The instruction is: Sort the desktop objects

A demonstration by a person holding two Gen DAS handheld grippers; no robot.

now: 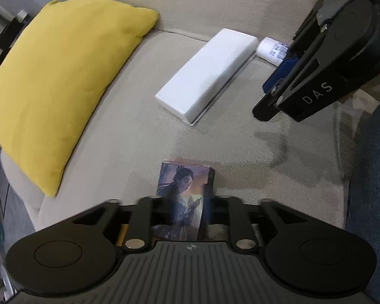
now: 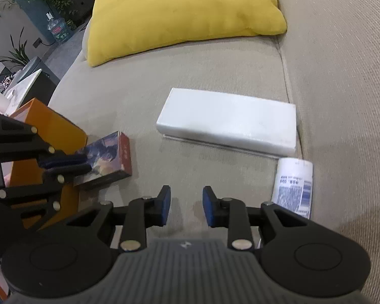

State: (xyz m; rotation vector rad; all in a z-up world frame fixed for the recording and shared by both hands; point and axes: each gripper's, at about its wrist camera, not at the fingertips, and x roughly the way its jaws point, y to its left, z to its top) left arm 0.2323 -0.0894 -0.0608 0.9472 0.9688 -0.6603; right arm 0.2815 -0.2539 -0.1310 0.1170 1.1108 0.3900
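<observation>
My left gripper [image 1: 182, 200] is shut on a small illustrated card box [image 1: 183, 197] and holds it just above the beige sofa seat [image 1: 129, 131]; the box also shows in the right wrist view [image 2: 109, 157], clamped by the left gripper [image 2: 83, 163]. My right gripper [image 2: 186, 206] is open and empty, low over the seat. It also shows in the left wrist view [image 1: 271, 96] at the upper right. A white rectangular box [image 2: 228, 124] lies ahead of it. A white labelled bottle [image 2: 292, 187] lies on its side to the right.
A yellow cushion [image 2: 179, 12] leans against the sofa back [image 2: 342, 76]. An orange box [image 2: 50, 136] stands at the sofa's left edge, behind the left gripper. The white box [image 1: 205, 73] and the bottle [image 1: 271, 49] also show in the left wrist view.
</observation>
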